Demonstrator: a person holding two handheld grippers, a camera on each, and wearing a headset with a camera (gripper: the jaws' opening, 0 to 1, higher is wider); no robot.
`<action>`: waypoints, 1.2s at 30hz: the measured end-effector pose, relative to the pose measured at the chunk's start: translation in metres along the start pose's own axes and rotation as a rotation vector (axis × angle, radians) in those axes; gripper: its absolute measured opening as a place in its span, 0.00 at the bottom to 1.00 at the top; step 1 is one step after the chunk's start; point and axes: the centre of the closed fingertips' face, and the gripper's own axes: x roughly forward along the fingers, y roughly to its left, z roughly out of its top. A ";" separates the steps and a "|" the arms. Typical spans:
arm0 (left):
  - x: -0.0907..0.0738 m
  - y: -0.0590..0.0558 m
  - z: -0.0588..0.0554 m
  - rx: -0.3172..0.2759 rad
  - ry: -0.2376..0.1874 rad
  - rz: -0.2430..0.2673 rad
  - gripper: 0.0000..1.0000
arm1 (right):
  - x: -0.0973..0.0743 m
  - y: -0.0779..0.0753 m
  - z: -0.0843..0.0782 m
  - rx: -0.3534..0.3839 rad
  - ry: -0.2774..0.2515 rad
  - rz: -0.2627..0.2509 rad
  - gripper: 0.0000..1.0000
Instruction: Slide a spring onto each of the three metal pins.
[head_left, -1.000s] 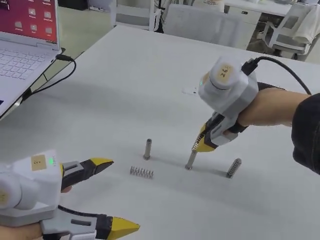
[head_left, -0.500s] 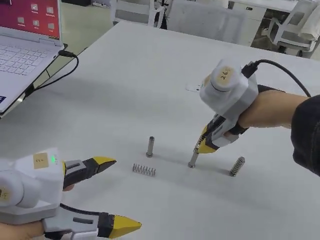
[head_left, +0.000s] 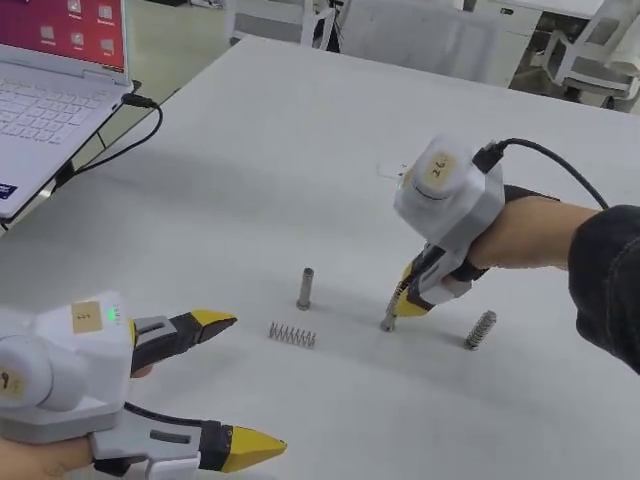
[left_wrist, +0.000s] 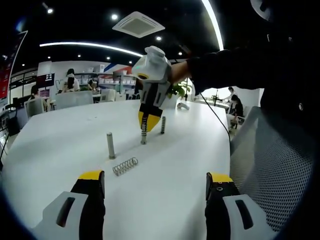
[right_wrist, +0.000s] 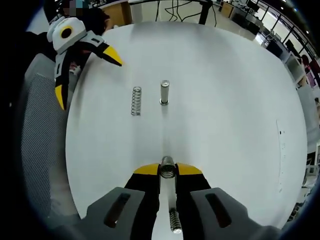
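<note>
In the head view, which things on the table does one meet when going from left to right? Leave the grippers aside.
laptop → bare pin → middle pin → pin with spring. The loose spring lies just in front of the bare pin, so its place in the order is unclear.

Open tabletop (head_left: 300, 150) surrounds the bare pin (head_left: 305, 288) and loose spring (head_left: 292, 334).

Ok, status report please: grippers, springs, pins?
Right gripper shut on spring, at middle pin. Left gripper open. One sprung pin, one bare pin, loose spring beside it.
</note>
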 end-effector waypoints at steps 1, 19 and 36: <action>0.000 0.000 0.000 -0.001 0.000 0.000 0.80 | 0.002 -0.002 -0.001 0.001 0.000 0.000 0.09; 0.001 0.001 0.000 -0.002 0.005 0.002 0.79 | 0.020 -0.004 -0.008 0.033 0.008 0.007 0.10; 0.000 0.000 0.002 0.006 -0.001 -0.001 0.79 | 0.011 0.000 -0.023 0.073 0.007 -0.005 0.13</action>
